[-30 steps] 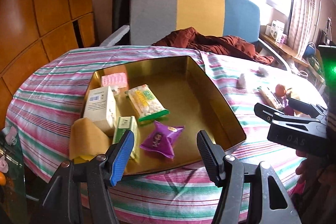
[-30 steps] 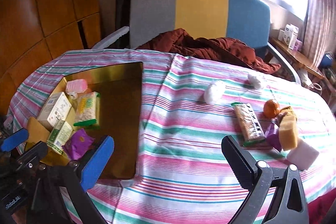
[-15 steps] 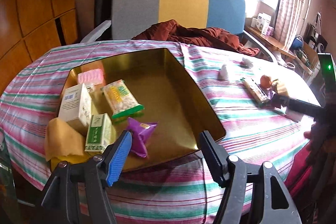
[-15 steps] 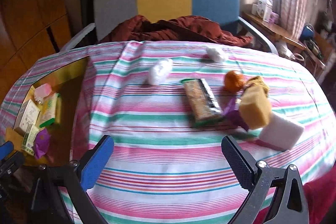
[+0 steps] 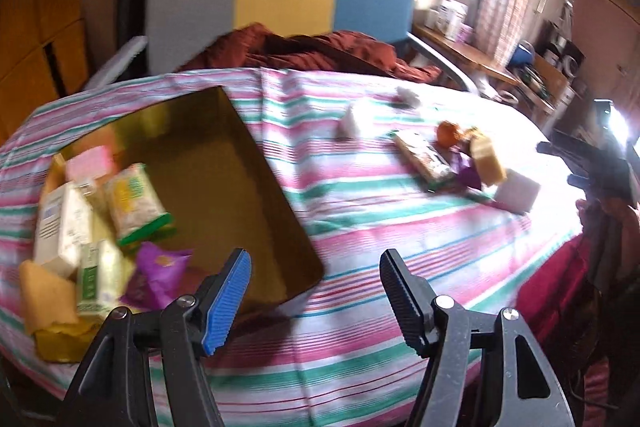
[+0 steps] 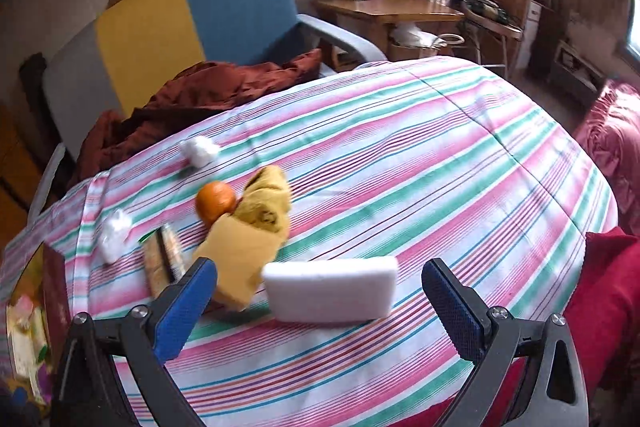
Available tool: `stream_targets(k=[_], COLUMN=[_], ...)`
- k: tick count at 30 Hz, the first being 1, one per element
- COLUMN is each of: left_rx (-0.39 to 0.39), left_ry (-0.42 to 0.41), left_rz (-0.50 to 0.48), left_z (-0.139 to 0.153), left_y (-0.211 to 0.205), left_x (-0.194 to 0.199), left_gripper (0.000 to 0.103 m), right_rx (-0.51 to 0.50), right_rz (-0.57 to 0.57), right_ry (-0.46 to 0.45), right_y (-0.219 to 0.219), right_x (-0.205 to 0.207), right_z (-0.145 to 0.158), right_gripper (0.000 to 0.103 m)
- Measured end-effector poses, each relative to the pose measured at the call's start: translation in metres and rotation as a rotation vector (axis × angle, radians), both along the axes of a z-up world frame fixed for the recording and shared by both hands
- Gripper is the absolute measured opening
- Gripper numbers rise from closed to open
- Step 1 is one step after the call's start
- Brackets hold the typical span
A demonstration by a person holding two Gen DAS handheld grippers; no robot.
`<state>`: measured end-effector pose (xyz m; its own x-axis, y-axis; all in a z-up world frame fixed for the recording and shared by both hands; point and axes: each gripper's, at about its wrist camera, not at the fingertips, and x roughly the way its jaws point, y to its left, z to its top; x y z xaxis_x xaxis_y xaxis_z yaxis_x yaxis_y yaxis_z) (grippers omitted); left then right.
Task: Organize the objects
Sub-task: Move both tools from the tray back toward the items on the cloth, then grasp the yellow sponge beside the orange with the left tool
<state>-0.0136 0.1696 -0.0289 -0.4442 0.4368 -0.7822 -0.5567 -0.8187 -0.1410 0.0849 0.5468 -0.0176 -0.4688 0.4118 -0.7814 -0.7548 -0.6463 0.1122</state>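
While my right tongs [image 6: 318, 303] gape over a white sponge [image 6: 332, 287], left tongs [image 5: 316, 297] released, snack packets fill the gold tray [image 5: 240, 163] at nine o'clock.

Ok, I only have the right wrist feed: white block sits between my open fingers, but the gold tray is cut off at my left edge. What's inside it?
Observer: In the left wrist view, the gold tray holds items only at its left end: a pink sponge, a snack pack, two small boxes and a purple packet.
Operator: Room for the white block?
Observer: Yes, the tray's right half shows bare gold floor.
Operator: Is the left gripper carrying anything?
Observer: No, the left gripper is open and empty, over the tray's near right corner.
Operator: Anything hidden behind my yellow sponge?
Observer: A purple wrapper lies against it.
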Motion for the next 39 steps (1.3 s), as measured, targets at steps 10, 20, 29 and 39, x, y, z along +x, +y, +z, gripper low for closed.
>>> stream_targets(k=[10, 20, 29, 39], left_rx=[-0.006, 0.002, 0.013, 0.019], left_ry=[-0.027, -0.054, -0.054, -0.059], left_rz=[-0.174, -0.312, -0.364, -0.416], left_z=[-0.004, -0.005, -0.012, -0.024], left_y=[0.079, 0.164, 0.221, 0.28], left_x=[-0.004, -0.018, -0.028, -0.037], left_gripper=[0.067, 0.068, 0.08, 0.083], right_rx=[-0.145, -0.194, -0.244, -0.272], right_rz=[-0.117, -0.087, -0.081, -0.104], right_ry=[0.154, 0.175, 0.186, 0.208], right_y=[0.03, 0.031, 0.036, 0.041], right_x=[0.023, 0.021, 0.021, 0.025], right_z=[-0.015, -0.02, -0.026, -0.028], right_gripper=[0.103, 0.103, 0.103, 0.103])
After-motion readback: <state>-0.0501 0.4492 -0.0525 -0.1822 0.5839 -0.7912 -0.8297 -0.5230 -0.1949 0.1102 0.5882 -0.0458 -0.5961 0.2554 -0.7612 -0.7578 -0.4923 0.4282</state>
